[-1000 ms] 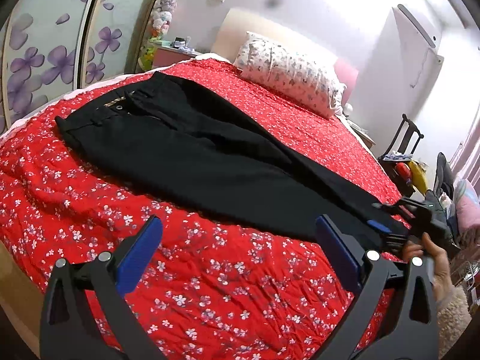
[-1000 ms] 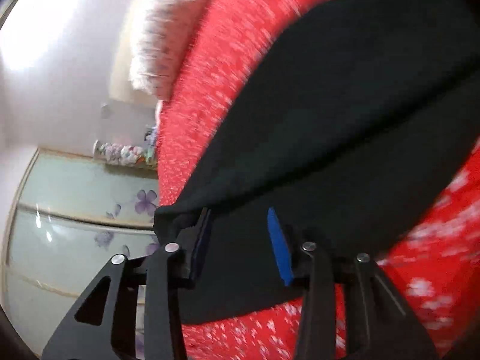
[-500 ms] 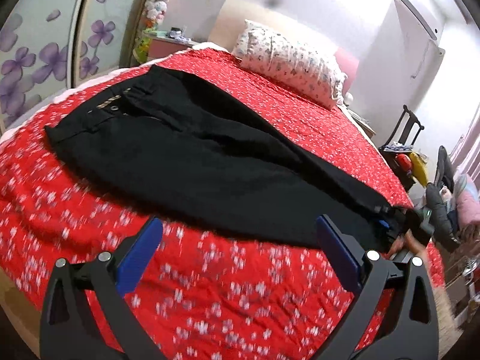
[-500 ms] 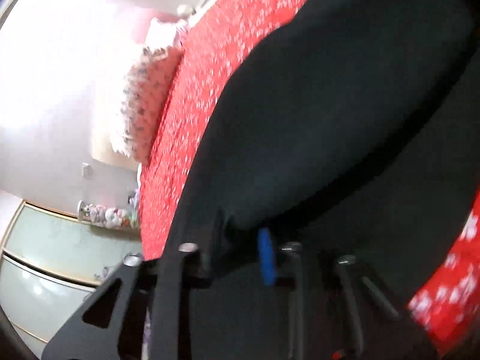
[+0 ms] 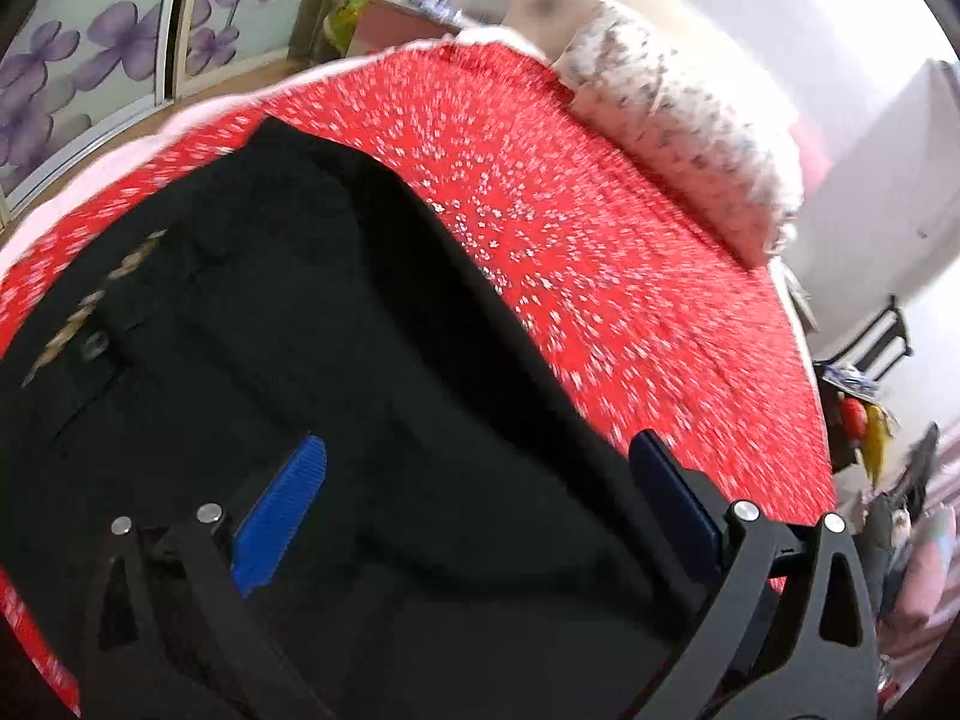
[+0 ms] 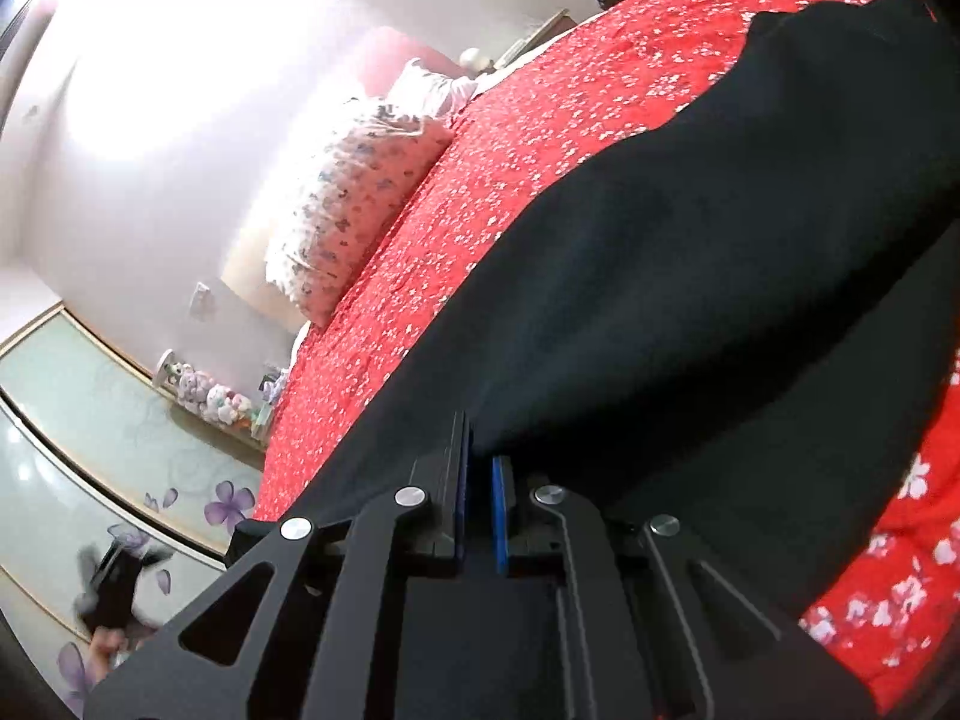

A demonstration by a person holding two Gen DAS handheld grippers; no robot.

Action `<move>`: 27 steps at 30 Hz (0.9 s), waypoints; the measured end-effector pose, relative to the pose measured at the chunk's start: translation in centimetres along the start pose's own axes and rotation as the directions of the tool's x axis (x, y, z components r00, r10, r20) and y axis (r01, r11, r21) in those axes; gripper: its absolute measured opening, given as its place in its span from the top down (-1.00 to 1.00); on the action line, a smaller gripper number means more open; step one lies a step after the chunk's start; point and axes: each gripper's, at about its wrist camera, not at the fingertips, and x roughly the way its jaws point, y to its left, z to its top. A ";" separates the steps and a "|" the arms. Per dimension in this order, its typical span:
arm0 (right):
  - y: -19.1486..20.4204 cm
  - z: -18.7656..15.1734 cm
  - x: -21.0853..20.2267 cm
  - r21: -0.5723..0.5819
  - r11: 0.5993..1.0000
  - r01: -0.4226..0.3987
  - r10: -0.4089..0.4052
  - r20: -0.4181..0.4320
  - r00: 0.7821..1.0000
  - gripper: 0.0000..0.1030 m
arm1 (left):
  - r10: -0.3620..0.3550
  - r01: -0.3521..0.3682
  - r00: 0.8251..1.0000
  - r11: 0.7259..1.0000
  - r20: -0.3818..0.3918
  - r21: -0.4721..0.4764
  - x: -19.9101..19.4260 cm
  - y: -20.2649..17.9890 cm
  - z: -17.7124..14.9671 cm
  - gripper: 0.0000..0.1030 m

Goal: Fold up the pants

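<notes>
The black pants point(image 5: 312, 360) lie flat on the red bedspread point(image 5: 600, 276); the right gripper point(image 6: 483, 480) is clamped on the leg end, the left gripper point(image 5: 474, 480) gapes over the waist — next, probably, pinch the waistband.

The left wrist view was smeared by motion blur, so the white flower print on the red bedspread point(image 5: 600, 276) ran into streaks and the small items on the pink nightstand point(image 5: 396, 18) could not be made out. The black pants point(image 5: 336, 360) were cut off by the lower left edge there, their hems hidden behind the gripper's frame. In the right wrist view the cloth between the blue pads point(image 6: 498, 510) was hidden in shadow, and a dark blurred shape point(image 6: 114, 588) at the lower left could not be identified.
</notes>
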 end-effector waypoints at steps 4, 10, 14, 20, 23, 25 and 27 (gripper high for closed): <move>0.6 0.2 0.8 -0.011 1.000 -0.021 0.021 -0.014 1.000 0.87 | 0.148 -0.148 0.989 0.989 -0.011 -0.018 5.9 -1.9 2.6 -0.96; 0.7 0.4 1.2 -0.022 0.999 -0.042 0.041 -0.030 0.999 0.87 | 0.381 -0.384 0.922 0.923 -0.064 -0.035 12.5 -2.3 4.4 -0.72; 0.4 0.6 1.3 -0.024 0.999 -0.049 0.048 -0.035 0.998 0.87 | 0.303 -0.307 0.949 0.951 -0.091 -0.033 14.1 -1.9 4.5 0.49; 0.1 0.6 1.2 -0.026 0.997 -0.070 0.069 -0.030 0.997 0.87 | 0.194 -0.195 0.981 0.976 -0.023 -0.091 9.9 -0.3 3.1 0.91; -0.1 0.8 1.0 -0.025 0.995 -0.093 0.093 -0.025 0.995 0.87 | 0.185 -0.182 0.982 0.982 0.049 -0.047 5.1 -0.2 1.2 0.92; 0.1 1.1 0.7 -0.035 0.994 -0.104 0.103 -0.025 0.994 0.87 | 0.155 -0.152 0.985 0.987 0.074 -0.046 2.0 0.4 -0.1 0.92; 0.5 1.7 0.2 -0.054 0.994 -0.098 0.097 -0.025 0.995 0.87 | 0.111 -0.106 0.990 0.992 0.091 -0.062 -1.2 1.4 -1.9 0.92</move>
